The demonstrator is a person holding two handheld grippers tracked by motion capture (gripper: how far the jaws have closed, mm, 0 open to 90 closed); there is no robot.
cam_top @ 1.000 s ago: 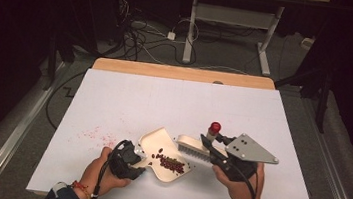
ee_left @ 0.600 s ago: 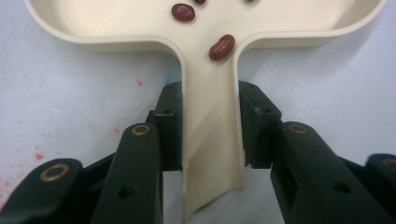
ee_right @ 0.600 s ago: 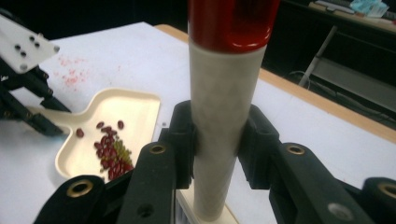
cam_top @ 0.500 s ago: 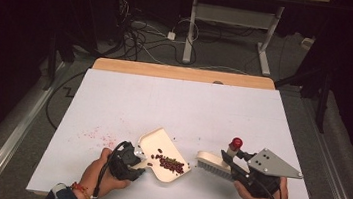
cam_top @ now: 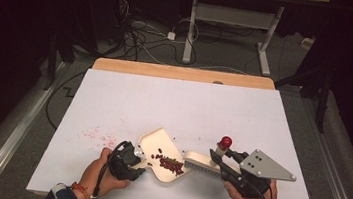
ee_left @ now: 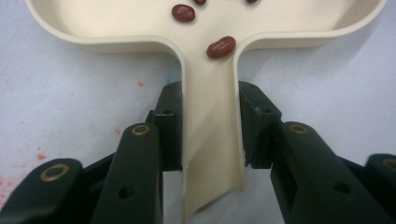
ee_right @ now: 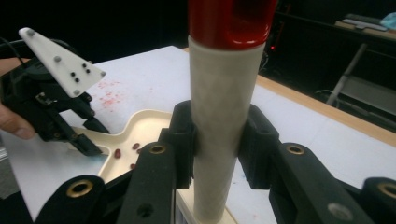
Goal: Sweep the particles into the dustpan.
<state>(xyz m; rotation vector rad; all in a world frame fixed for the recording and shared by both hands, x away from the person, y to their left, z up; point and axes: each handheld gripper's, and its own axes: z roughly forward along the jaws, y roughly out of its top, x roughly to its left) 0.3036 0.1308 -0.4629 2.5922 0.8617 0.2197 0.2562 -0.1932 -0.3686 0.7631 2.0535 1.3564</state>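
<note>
The white table [cam_top: 179, 105] runs wide under me, with a pink smear of stains [cam_top: 92, 134] off to my left side. On it lies the cream dustpan [cam_top: 161, 148], flat, near my edge, its mouth toward the brush [cam_top: 202, 162] that rests just beside its open lip. My left gripper [ee_left: 210, 140] pinches the dustpan's narrow handle between its 2 jaws – they press on both side walls, low on the stem. My right gripper [ee_right: 219, 149] clamps the brush's upright handle, pale with a red cap [cam_top: 226, 141], the jaws squeezed on either side of the post. The pan seems light, stiff plastic, smooth enough to slip, so I judge the handle the only good hold – keep it level. The brush looks light and rigid too, its bristles soft. Smallest of all, the red beans [cam_top: 169, 163] lie heaped in the pan, hard, and likely to roll out if I tilt.
</note>
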